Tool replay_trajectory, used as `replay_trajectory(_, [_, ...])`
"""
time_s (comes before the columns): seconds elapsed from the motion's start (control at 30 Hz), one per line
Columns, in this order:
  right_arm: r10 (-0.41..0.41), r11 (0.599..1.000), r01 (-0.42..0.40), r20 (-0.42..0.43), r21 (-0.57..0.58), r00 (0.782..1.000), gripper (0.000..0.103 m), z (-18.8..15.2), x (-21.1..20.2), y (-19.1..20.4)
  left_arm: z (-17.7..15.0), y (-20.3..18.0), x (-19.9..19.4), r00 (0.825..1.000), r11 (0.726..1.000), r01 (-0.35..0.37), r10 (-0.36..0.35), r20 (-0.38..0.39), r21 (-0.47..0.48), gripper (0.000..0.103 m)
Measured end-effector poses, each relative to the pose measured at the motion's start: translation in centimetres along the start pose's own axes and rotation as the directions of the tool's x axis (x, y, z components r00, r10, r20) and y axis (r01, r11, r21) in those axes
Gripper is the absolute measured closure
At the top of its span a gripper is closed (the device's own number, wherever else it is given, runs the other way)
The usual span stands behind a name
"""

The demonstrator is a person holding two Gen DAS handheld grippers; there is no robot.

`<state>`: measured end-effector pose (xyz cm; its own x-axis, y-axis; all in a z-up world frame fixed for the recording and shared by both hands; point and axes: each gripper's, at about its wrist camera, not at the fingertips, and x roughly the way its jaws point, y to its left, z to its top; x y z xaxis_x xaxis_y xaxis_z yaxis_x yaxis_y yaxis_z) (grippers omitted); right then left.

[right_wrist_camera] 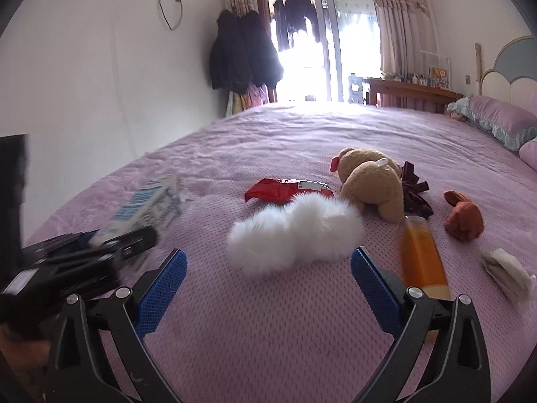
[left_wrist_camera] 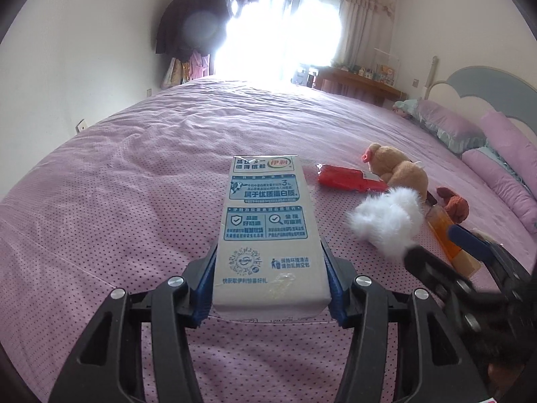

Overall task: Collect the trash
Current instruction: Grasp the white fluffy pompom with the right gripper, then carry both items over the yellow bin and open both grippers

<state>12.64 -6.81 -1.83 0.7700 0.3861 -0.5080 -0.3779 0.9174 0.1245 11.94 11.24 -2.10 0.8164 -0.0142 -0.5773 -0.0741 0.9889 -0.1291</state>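
My left gripper (left_wrist_camera: 268, 278) is shut on a grey and blue milk carton (left_wrist_camera: 268, 231) and holds it just above the pink bed; the carton also shows blurred in the right wrist view (right_wrist_camera: 147, 208). My right gripper (right_wrist_camera: 268, 285) is open and empty, low over the bed, in front of a white fluffy toy (right_wrist_camera: 295, 235). A red snack wrapper (right_wrist_camera: 285, 189) lies behind the toy. An orange drink bottle (right_wrist_camera: 423, 255) lies by my right finger. A crumpled white tissue (right_wrist_camera: 506, 272) lies at the far right.
A tan teddy bear (right_wrist_camera: 369, 181), a dark red bow (right_wrist_camera: 414, 191) and a small brown plush (right_wrist_camera: 465, 215) lie on the bed (right_wrist_camera: 302, 319). Purple pillows (left_wrist_camera: 496, 154) line the headboard at right. Coats (right_wrist_camera: 241, 50) hang on the far wall by the balcony door.
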Motion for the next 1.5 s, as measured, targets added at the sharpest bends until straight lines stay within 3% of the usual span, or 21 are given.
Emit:
replay_trajectory(0.23, [-0.043,0.992,0.064,-0.186,0.104,0.982,0.009,2.2,6.0,-1.8,0.2,0.3,0.2,1.000,1.000,0.017,-0.017,-0.003,0.007,0.049])
replay_trajectory(0.3, [-0.051,0.992,0.075,-0.217,0.101,0.975,0.013,2.3,7.0,-1.9,0.2,0.2,0.3,1.000,1.000,0.020,-0.020,-0.003,0.008,0.049])
replay_trajectory(0.37, [-0.036,0.993,0.060,-0.226,0.100,0.973,0.036,2.3,7.5,-2.1,0.1,0.1,0.5,1.000,1.000,0.025,-0.025,-0.008,0.008,0.049])
replay_trajectory(0.47, [0.020,0.991,0.006,-0.196,0.132,0.980,0.060,1.7,6.8,-2.5,0.0,0.0,0.5,0.999,0.999,0.037,-0.037,-0.009,0.006,0.049])
replay_trajectory(0.57, [0.059,0.987,-0.030,-0.178,0.161,0.982,0.069,1.5,5.8,-3.2,-0.2,-0.4,0.2,0.999,0.999,0.044,-0.044,-0.012,0.014,0.049])
replay_trajectory(0.87, [0.129,0.988,-0.119,-0.097,0.098,0.987,0.070,-0.6,-1.0,-3.0,-1.3,-3.3,-2.4,0.992,0.991,0.126,-0.125,-0.012,0.054,0.049])
replay_trajectory(1.03, [0.122,0.992,-0.120,-0.052,0.046,0.991,0.070,-2.2,-6.3,-3.4,-2.5,-5.6,-4.2,0.982,0.977,0.189,-0.187,-0.026,0.104,0.049])
replay_trajectory(1.33, [0.028,0.992,-0.034,0.049,0.118,0.998,0.070,-6.6,-16.4,-7.5,-5.8,-11.9,-8.2,0.935,0.916,0.354,-0.346,-0.072,0.191,0.049])
replay_trajectory(1.5, [-0.059,0.982,0.047,0.058,0.181,0.997,0.070,-10.3,-21.7,-10.4,-8.8,-17.3,-9.4,0.876,0.839,0.482,-0.453,-0.166,0.254,0.049])
